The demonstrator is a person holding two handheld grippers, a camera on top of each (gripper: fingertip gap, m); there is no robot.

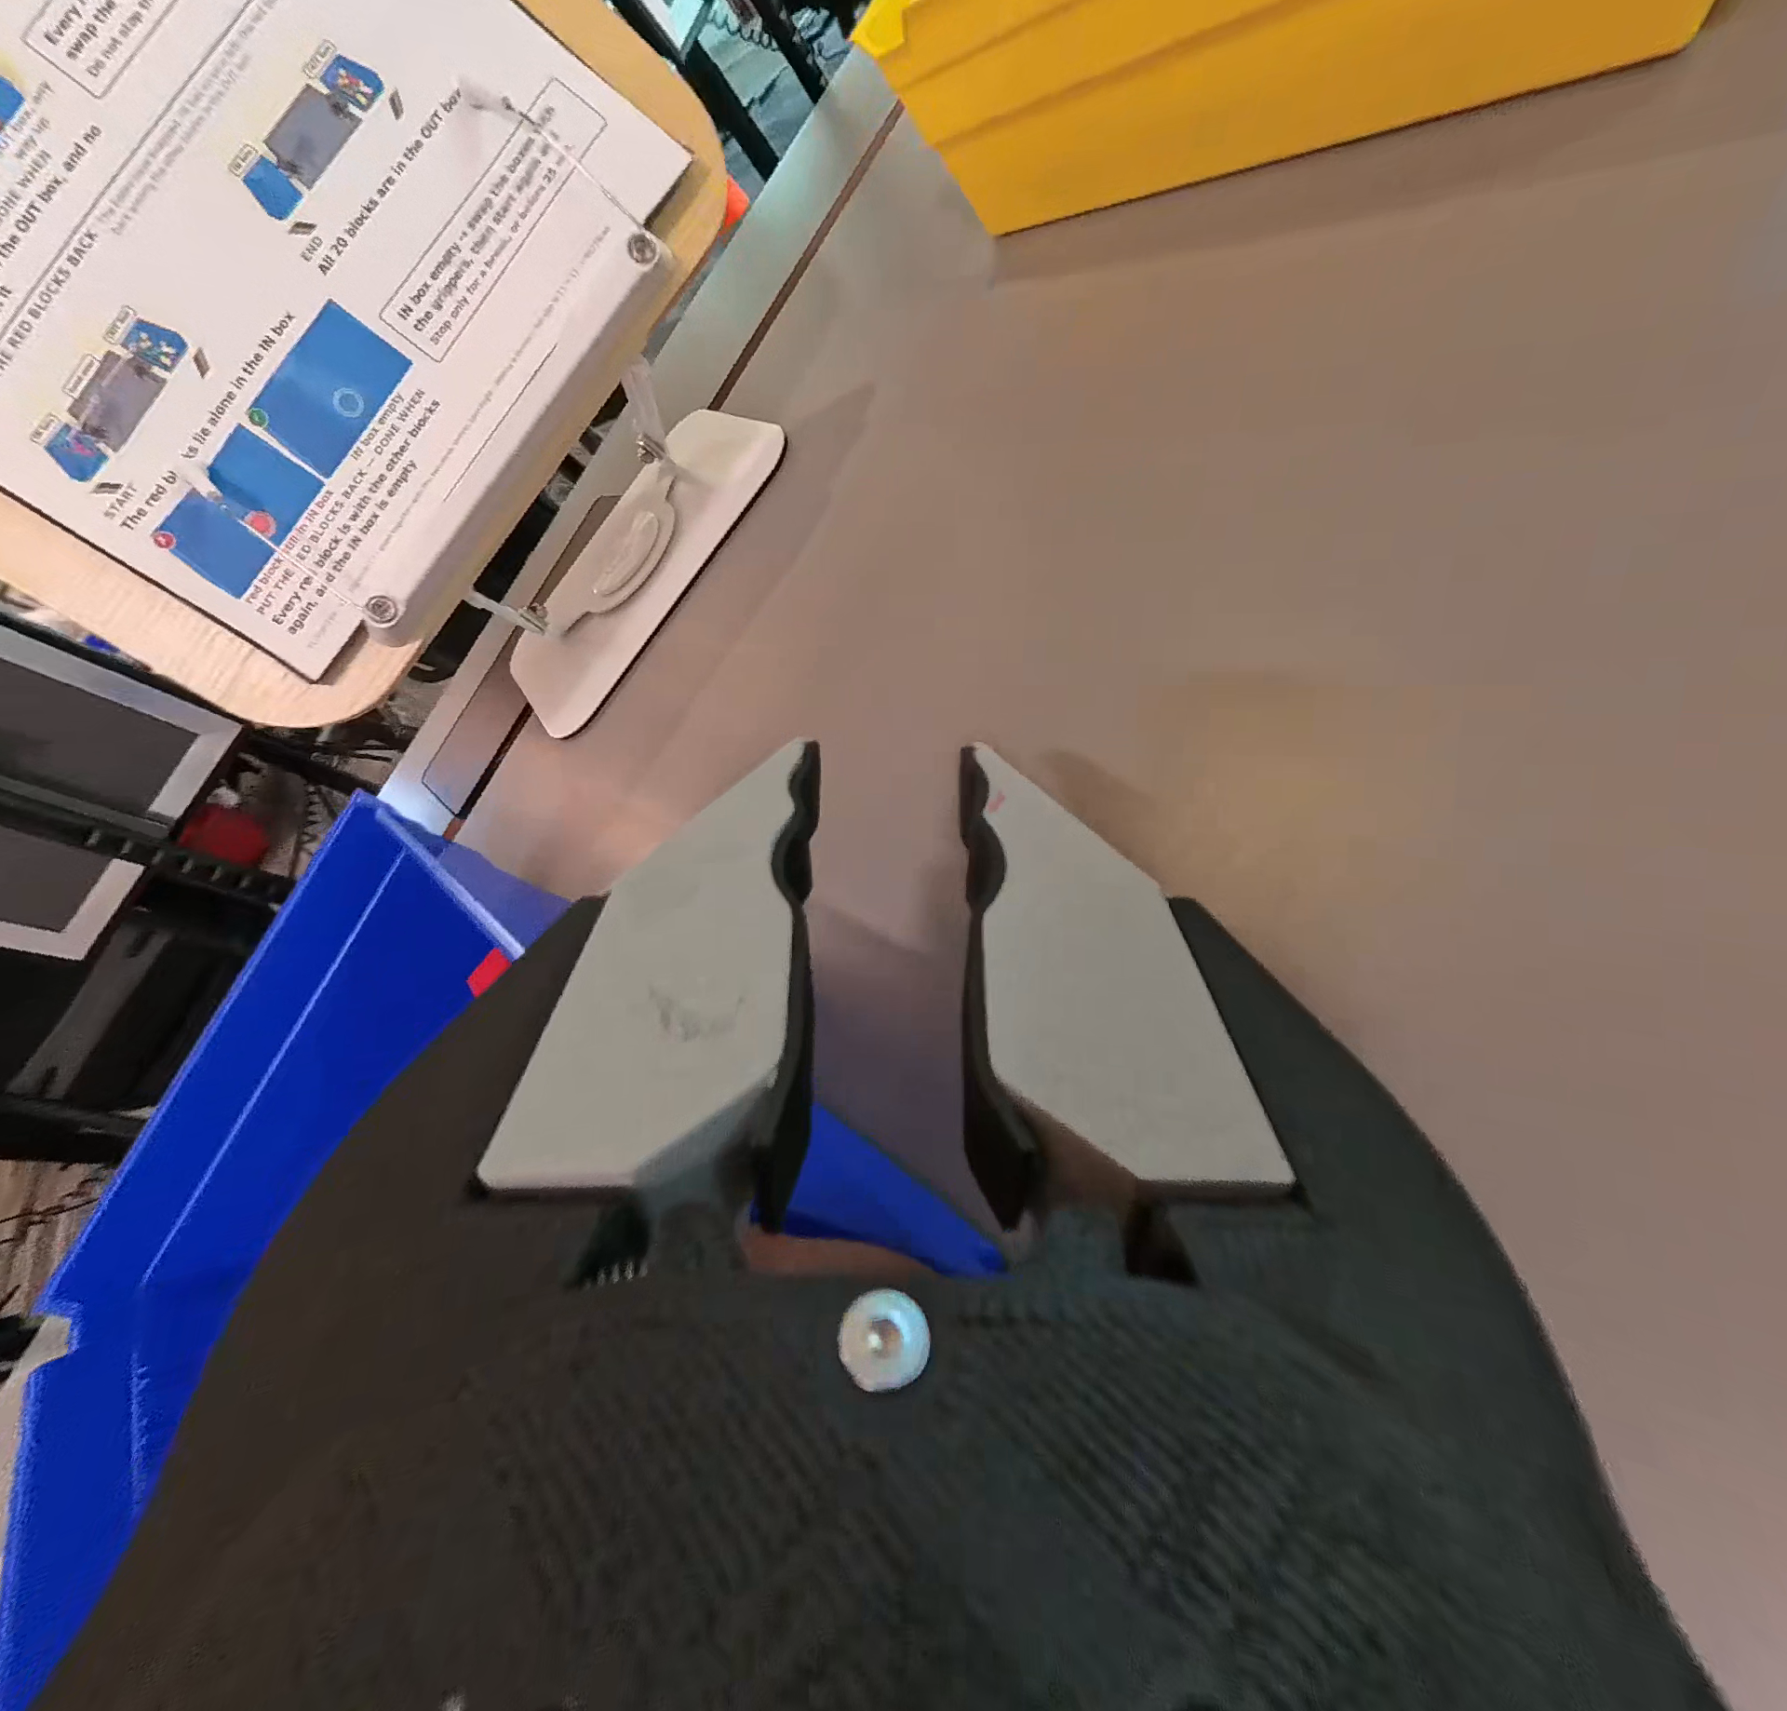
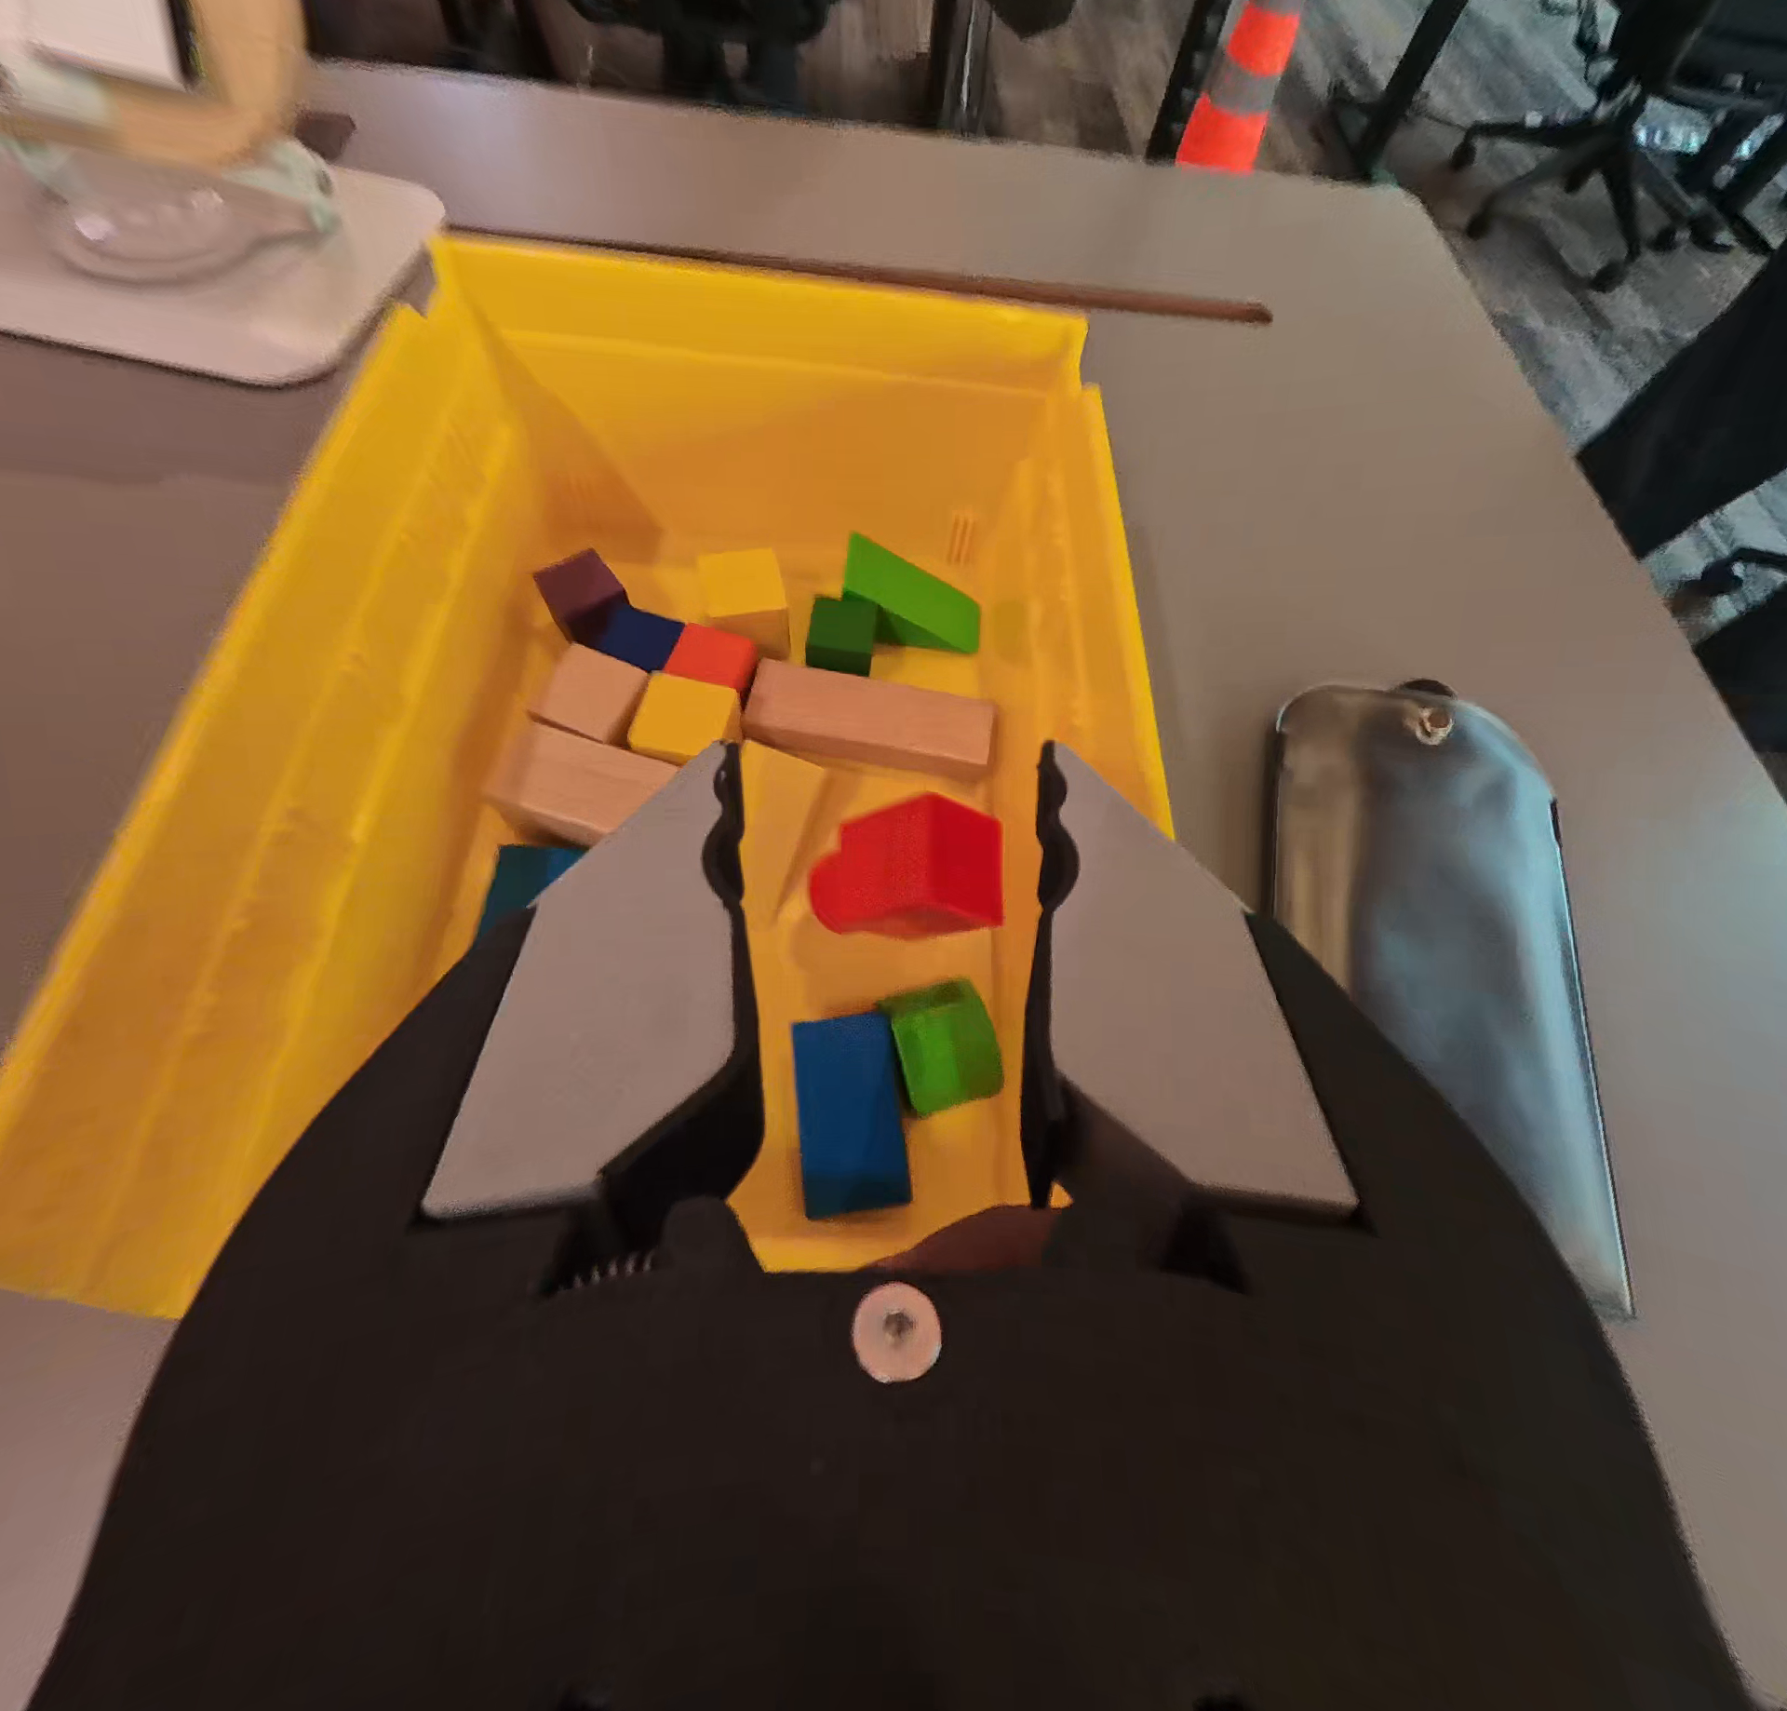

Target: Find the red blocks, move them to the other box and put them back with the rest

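1. The right hand-held gripper (image 2: 885, 765) hangs above the yellow box (image 2: 319, 697), its jaws spread wide with nothing between them.
2. Seen through the gap between those jaws, a red block (image 2: 909, 867) with one rounded end lies on the floor of the yellow box, apart from the other blocks.
3. Nearer the camera than the red block, a blue block (image 2: 849, 1113) and a green rounded block (image 2: 948, 1046) touch each other.
4. Beyond the red block lies a long plain wooden block (image 2: 870, 717); past it, towards the far wall of the yellow box, a cluster holds a small orange-red block (image 2: 711, 654), two yellow cubes, a purple cube, a dark blue block, a green wedge (image 2: 914, 596) and a dark green cube.
5. Just right of the yellow box, a grey pouch (image 2: 1450, 939) lies flat on the desk (image 2: 1257, 523).
6. The left hand-held gripper (image 1: 890, 760) has its jaws parted and empty, over bare desk.
7. A blue box (image 1: 290, 1036) sits left of the left hand-held gripper, partly hidden under it; a sliver of red (image 1: 488, 973) shows at its rim, too small to identify.
8. An instruction sheet (image 1: 290, 262) on a stand rises beyond the blue box.
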